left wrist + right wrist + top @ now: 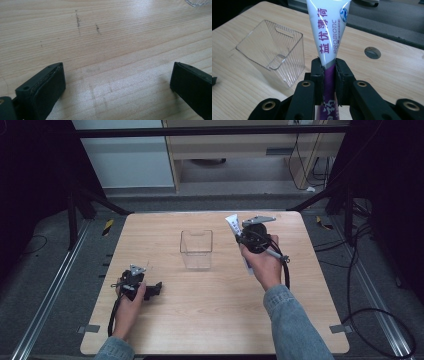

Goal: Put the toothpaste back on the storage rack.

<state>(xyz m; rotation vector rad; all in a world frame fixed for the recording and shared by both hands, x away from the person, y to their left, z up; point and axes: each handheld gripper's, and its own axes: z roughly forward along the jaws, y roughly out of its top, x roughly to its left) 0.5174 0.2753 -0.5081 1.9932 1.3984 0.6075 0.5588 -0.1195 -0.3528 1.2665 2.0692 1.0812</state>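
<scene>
A white and purple toothpaste tube (328, 30) stands clamped between the jaws of my right gripper (329, 71), which is shut on it where white turns to purple. Its flat crimped end points up and away. In the high view my right gripper (240, 239) holds the tube (232, 225) above the table, just right of a clear plastic box (196, 249). The box (274, 52) is open-topped and empty. My left gripper (159, 288) rests low at the table's front left with its jaws wide open. Bare wood lies between the jaws of my left gripper (117, 75).
The wooden table (215, 320) has a round hole (372, 52) near its far right edge. A corner of the clear box (200, 2) lies far ahead of the left jaws. Cables (360, 310) trail over the grey floor to the right of the table.
</scene>
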